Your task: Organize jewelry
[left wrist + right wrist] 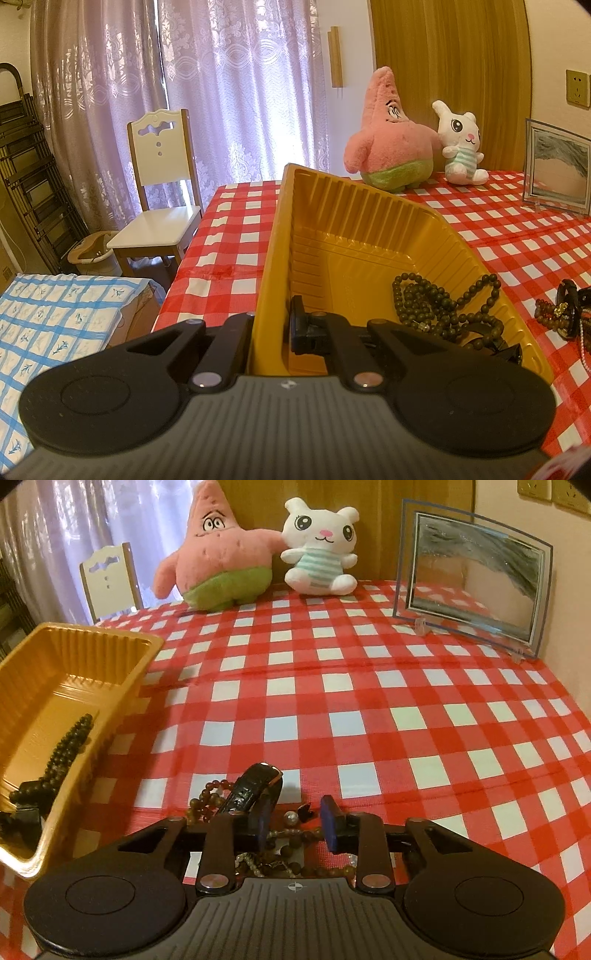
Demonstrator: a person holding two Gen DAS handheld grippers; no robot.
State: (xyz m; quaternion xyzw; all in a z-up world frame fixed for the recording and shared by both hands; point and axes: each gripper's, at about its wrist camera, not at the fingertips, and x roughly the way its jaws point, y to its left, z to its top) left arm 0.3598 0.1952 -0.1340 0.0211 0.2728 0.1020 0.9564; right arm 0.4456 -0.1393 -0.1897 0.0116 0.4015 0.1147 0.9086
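Roughly lengthwise to the left wrist camera: the gold plastic tray (369,236) runs its long axis away from the lens, far end toward the pink star plush (388,140). It sits near the left edge of the red-checked tablecloth (517,229). A dark bead strand (439,306) lies coiled in the tray's near right corner.

Left gripper (273,332): pinched tight on the tray's near left wall, one finger outside the wall, the other inside the tray. Tool angled moderately downward.

Right gripper (295,827): pitched more steeply down over a loose jewelry pile (266,856) on the cloth. Jaws partly apart, blue pads standing either side of beads, not pressing on anything I can make out. No earlier view to compare.

Black strap (255,790), watch or bracelet, arches up just beyond the right gripper's left finger, its long axis running away and slightly right. Brown bead bracelet (207,801) just left of it.

Right wrist view only: the whole pile under the tool, the tray's right outer wall, full clear picture frame (472,579). Left wrist view only: the grip on the tray wall, the white chair (162,192), curtains, blue-grid cloth (55,325) below the table; the pile shows only at its right margin.

White rabbit plush (321,546) sits touching the star plush's arm.
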